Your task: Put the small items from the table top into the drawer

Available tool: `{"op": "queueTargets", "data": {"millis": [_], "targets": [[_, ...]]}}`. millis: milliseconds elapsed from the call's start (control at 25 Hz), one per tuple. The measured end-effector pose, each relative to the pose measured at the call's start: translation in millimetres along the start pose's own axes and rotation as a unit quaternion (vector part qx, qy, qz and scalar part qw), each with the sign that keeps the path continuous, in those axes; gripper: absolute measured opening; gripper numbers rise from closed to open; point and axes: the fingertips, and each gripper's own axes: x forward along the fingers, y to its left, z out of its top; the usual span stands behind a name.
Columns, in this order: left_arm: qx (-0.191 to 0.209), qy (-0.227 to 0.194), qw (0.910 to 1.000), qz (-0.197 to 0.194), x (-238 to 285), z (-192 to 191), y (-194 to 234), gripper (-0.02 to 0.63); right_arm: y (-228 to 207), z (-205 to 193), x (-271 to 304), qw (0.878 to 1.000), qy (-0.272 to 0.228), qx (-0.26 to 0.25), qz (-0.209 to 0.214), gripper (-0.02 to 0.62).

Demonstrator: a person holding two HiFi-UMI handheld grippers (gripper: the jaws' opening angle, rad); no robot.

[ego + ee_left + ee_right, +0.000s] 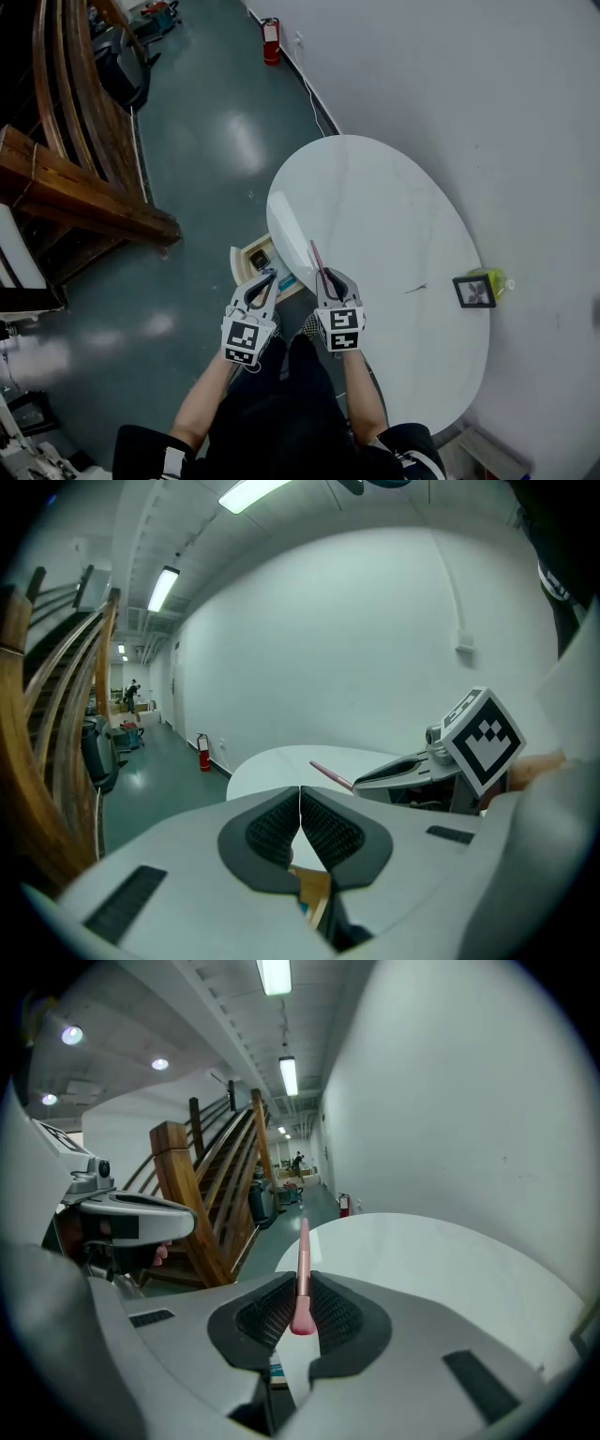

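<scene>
Pink stick held near the open drawer

Lower centre, the left gripper [266,281] is empty with its jaws together, likely free to steady the drawer [253,258] open under the table [394,216] edge. Just right of it, the right gripper [325,277] clamps the stick [316,255] by its lower end, tip up, probably for lowering inside. A frame [474,291] waits at far right.

Both forearms [202,398] stretched forward side by side, left gripper [266,277] jaws together and empty, right gripper [324,276] pinching a thin pink stick [303,1260]
</scene>
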Motion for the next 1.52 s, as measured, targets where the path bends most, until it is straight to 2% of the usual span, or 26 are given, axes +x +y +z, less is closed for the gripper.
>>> {"op": "queueTargets", "data": {"millis": [280,520,920,1240,1520], "targets": [[-0.029,-0.002,0.9986,0.045,-31,-15,45,0.02,63,7,32,0.998,0.013,-0.028,0.059,0.064],[-0.053,0.009,0.9958,0.074,-45,-42,75,0.02,95,-2,57,0.995,0.03,-0.045,0.088,0.064],[-0.099,0.054,0.9907,0.076,-27,-112,99,0.02,112,-76,99,0.988,0.104,-0.036,0.112,0.064],[-0.143,0.093,0.9828,0.071,-11,-175,101,0.02,120,-141,126,0.977,0.164,-0.033,0.132,0.064],[-0.168,0.106,0.9767,0.081,-7,-204,111,0.02,131,-174,158,0.968,0.196,-0.041,0.149,0.064]]}}
